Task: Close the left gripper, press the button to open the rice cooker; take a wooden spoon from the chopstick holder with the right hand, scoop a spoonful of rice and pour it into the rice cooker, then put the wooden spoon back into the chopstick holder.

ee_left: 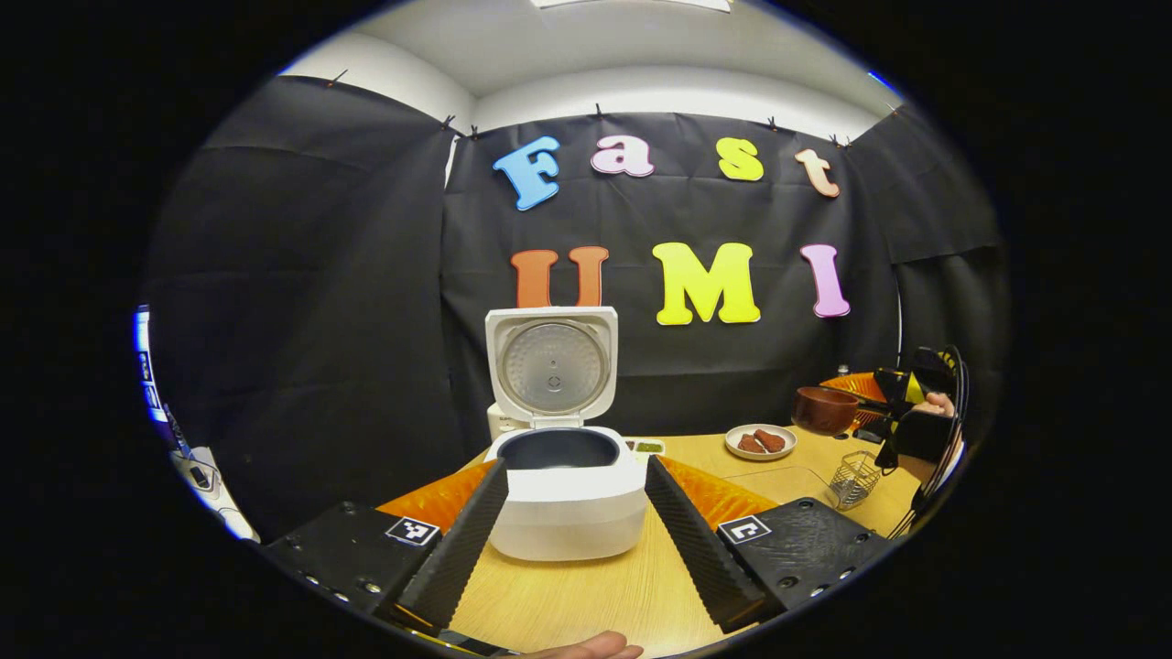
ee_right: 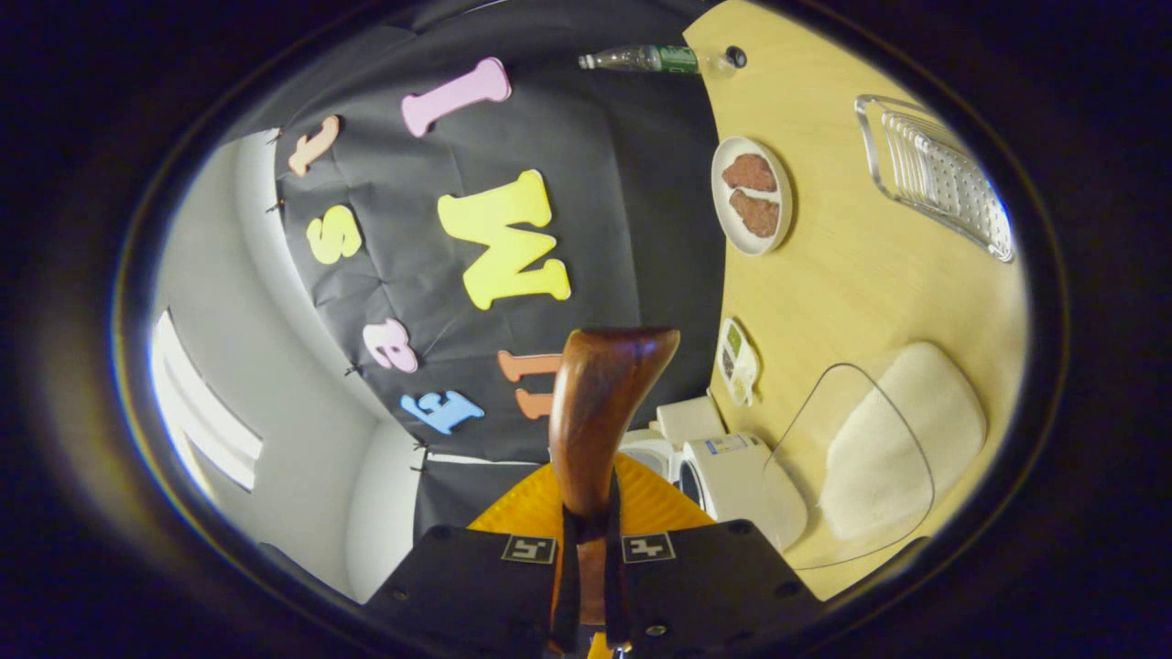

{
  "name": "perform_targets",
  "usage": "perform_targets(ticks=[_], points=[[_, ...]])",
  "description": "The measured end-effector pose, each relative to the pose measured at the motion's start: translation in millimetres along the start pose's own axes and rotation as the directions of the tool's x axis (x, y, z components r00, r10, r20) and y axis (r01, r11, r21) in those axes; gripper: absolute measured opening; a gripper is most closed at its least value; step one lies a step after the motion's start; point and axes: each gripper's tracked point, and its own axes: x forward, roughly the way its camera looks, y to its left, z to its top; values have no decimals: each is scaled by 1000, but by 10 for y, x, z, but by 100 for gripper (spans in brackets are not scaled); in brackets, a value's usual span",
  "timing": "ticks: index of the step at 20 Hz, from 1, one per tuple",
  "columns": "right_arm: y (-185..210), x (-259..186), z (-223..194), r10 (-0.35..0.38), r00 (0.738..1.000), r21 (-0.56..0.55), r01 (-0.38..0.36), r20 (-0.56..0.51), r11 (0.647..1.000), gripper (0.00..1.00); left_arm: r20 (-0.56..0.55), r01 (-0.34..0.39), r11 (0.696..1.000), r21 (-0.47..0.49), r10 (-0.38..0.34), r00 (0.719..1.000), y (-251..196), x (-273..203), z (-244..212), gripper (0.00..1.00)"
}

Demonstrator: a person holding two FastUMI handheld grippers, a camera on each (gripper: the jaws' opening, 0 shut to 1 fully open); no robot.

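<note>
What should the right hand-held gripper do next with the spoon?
Probably carry it down to the glass bowl of rice and scoop. The rice cooker already stands open, and the right hand-held gripper is shut on the wooden spoon, which is rolled sideways above the table.

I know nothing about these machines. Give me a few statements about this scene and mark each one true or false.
1. The rice cooker's lid stands open. True.
2. The left tool is shut tight. False: its fingers stand apart, with the rice cooker seen between them.
3. The right tool grips a wooden spoon. True.
4. The plate on the table is bare. False: it holds two brown pieces of food.
5. The rice cooker's inner pot is heaped with rice. False: it looks dark and empty.
</note>
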Motion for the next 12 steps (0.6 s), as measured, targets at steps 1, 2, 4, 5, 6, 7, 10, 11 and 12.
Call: perform_targets(ticks=[1, 2, 4, 5, 6, 7, 10, 11, 12], points=[[14, 37, -43, -11, 1000, -31, 11, 5, 999, 14, -2, -3, 1000, -6, 3, 1000, 42, -22, -17, 95], [38, 90, -86, -17, 1000, -53, 18, 6, 998, 13, -6, -1, 1000, -12, 1, 1000, 73, -43, -30, 95], [88, 183, -201, -27, 1000, -71, 26, -2, 997, 13, -10, 16, 999, -38, -16, 1000, 115, -116, -60, 95], [97, 237, -231, -32, 999, -71, 32, -3, 997, 14, -9, 33, 998, -56, -33, 999, 122, -154, -56, 95], [108, 304, -266, -41, 999, -77, 40, -7, 996, 14, -6, 50, 996, -71, -51, 999, 129, -203, -45, 95], [92, 372, -339, -62, 998, -97, 60, -18, 993, 14, -2, 66, 995, -80, -66, 998, 145, -247, -44, 95], [111, 608, -447, -98, 995, -158, 95, -10, 983, 14, 4, 50, 996, -78, -50, 999, 353, -339, -32, 95], [142, 695, -506, -102, 995, -178, 99, -7, 979, 15, -2, 38, 997, -71, -38, 999, 415, -371, -41, 95], [154, 809, -556, -108, 994, -200, 105, -4, 974, 15, -8, 27, 998, -61, -27, 1000, 486, -408, -52, 95]])
